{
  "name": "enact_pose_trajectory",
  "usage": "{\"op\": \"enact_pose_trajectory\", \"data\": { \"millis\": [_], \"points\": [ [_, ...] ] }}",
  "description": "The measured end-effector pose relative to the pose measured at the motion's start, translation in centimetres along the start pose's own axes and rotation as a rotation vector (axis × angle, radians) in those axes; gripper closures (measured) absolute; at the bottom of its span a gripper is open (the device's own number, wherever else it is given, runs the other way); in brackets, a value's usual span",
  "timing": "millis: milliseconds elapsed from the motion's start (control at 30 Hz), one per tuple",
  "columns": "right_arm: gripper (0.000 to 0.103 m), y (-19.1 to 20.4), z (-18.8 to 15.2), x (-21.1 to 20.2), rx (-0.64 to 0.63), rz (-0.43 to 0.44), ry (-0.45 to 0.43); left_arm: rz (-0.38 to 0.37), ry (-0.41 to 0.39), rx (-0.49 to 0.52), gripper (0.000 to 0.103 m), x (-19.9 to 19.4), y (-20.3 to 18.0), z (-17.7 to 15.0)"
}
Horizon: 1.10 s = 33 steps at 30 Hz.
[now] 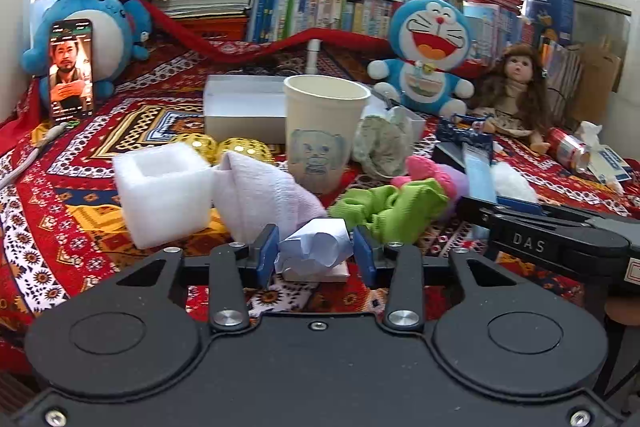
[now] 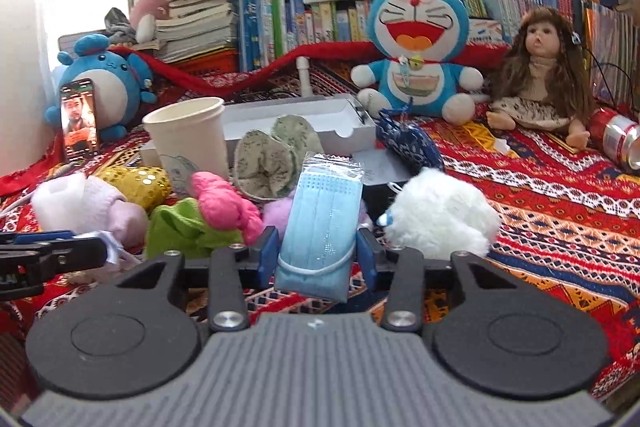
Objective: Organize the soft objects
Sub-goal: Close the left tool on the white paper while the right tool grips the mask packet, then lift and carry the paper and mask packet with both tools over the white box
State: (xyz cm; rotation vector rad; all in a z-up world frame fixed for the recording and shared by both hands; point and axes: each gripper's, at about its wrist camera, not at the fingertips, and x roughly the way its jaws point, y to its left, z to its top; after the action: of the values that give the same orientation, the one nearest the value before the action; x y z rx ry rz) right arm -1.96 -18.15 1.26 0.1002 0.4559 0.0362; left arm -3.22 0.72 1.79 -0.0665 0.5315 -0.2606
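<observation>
Crumpled paper (image 1: 314, 245) sits clamped in left gripper (image 1: 316, 255), mask packet (image 2: 320, 227) in right gripper (image 2: 318, 255) (cup (image 1: 324, 131) upright).

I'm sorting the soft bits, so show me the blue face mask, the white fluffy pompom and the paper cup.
blue face mask (image 2: 320, 211), right wrist view, middle of its pleated front.
white fluffy pompom (image 2: 440, 215), right wrist view, centre of the fluff.
paper cup (image 1: 320, 131), left wrist view, side wall.

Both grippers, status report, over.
Left gripper shut on crumpled white paper. Right gripper shut on blue face mask. Paper cup and soft clutter ahead.
</observation>
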Motion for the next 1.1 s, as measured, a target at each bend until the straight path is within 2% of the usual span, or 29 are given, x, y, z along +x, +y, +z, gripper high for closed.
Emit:
{"op": "enact_pose_trajectory", "data": {
  "millis": [133, 433, 567, 967, 1100],
  "points": [
    [0.056, 0.3, 0.2, -0.4, -0.01, 0.016, -0.019, -0.011, 0.013, 0.02, 0.064, 0.1, -0.4, -0.2],
    [0.055, 0.3, -0.1, -0.5, -0.003, 0.021, -0.012, -0.027, 0.055, 0.033, 0.055, 0.9, -0.6, -0.5],
    [0.054, 0.2, -0.2, -0.5, 0.0, 0.018, -0.01, -0.035, 0.065, 0.057, 0.046, 1.3, -1.0, -0.8],
    [0.054, 0.2, -0.3, -0.5, -0.002, 0.015, 0.0, -0.076, 0.052, 0.086, 0.048, 1.5, -1.6, -0.8],
    [0.054, 0.2, -0.3, -0.4, 0.001, 0.013, 0.005, -0.079, 0.071, 0.101, 0.058, 1.6, -1.8, -1.3]
  ]
}}
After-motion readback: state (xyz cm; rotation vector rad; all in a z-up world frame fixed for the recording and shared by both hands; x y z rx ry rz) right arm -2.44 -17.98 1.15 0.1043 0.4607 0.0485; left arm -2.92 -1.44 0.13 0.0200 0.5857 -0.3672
